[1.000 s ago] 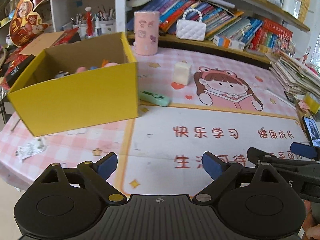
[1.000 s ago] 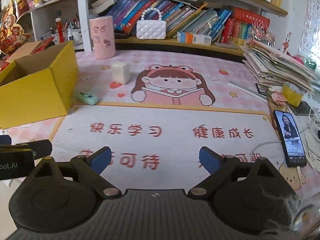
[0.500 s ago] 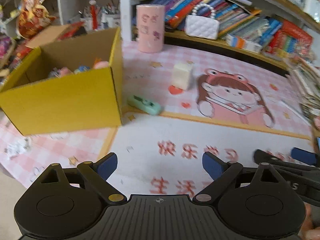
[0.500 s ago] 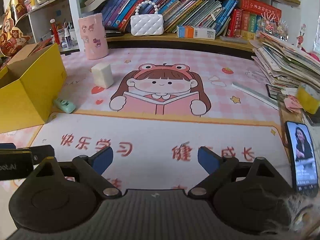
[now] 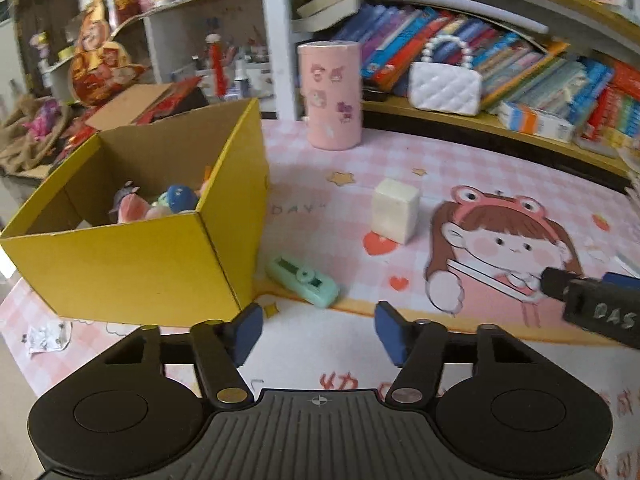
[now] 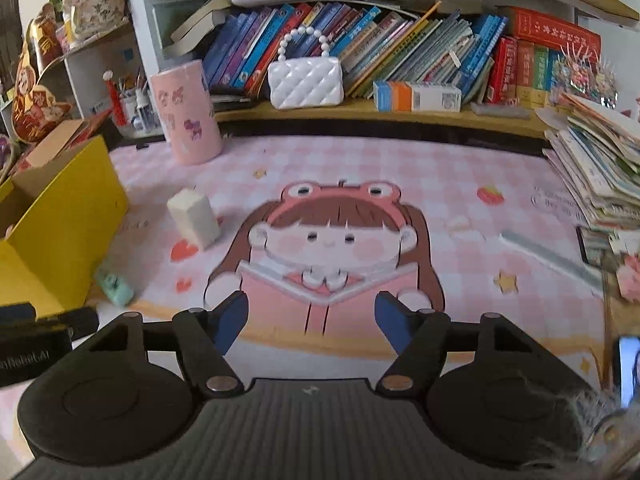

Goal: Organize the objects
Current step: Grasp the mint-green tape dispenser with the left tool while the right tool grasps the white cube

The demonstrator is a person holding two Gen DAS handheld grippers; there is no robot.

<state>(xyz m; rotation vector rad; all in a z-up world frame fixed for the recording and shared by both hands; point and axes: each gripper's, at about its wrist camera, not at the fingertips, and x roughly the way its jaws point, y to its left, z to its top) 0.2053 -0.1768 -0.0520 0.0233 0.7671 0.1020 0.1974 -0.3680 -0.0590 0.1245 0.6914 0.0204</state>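
Both tools, the left tool (image 5: 318, 326) and right tool (image 6: 312, 316), are hovering wide and empty as the mint-green stapler (image 5: 303, 281), seemingly light, rigid and best pinched across its narrow sides, is lying beside the yellow box (image 5: 132, 264) near the desk's left edge.

On the mat: one yellow box (image 5: 132, 268), one mint stapler (image 5: 302, 280), one white block (image 5: 394, 210), one pink canister (image 5: 331, 94). One white purse (image 6: 306, 84) sits on the shelf. Two grippers, left (image 5: 318, 332) and right (image 6: 312, 322).
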